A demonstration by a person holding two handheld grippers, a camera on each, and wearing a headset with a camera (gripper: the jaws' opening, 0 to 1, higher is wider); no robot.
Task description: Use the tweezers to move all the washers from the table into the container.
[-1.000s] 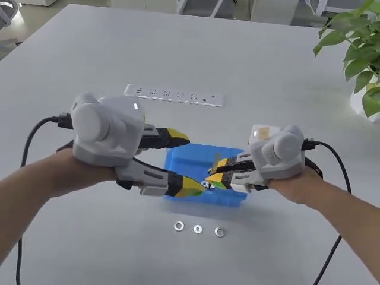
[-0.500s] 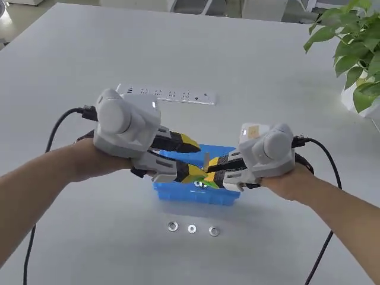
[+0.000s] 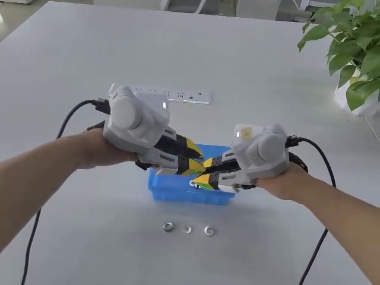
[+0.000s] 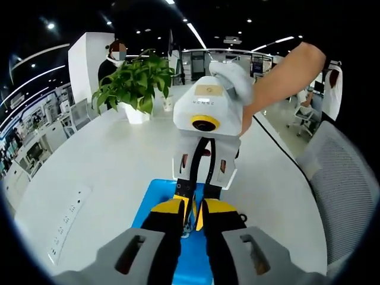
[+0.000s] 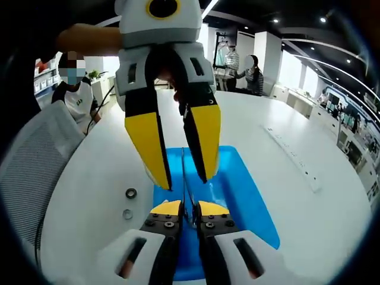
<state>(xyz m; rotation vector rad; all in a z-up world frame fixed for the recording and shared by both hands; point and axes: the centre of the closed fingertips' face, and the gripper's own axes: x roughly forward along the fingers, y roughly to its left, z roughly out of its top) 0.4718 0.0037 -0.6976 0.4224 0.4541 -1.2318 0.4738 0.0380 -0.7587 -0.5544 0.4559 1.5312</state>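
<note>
1. Currently your right gripper [image 3: 200, 179] is clamped on the tweezers [image 5: 183, 172]. Its jaws are pressed together on the handle end, and the thin arms run out toward 12 o'clock in the right gripper view.
2. Your left gripper [image 3: 195, 160] comes in nose-to-nose against the right one, over the container [image 3: 181, 195]. Its jaws stand a little apart and straddle the tweezers' arms, one jaw on each side. From these views I can't tell whether either jaw touches them.
3. Both grippers' tips meet above the blue container, near its middle. The tweezers' point is too small to read, so I can't tell if it holds anything.
4. Three washers [image 3: 187, 229] lie in a short row on the table [image 3: 267, 89], at 6 o'clock from the container in the head view. They are near its front wall but not touching it. In the right gripper view two of them sit at 9 o'clock of the container.
5. On the far side, a white power strip [image 3: 178, 95] lies flat at 12 o'clock from the container, well apart from it.
6. A plant [image 3: 350, 41] stands at the table's 2 o'clock corner.
</note>
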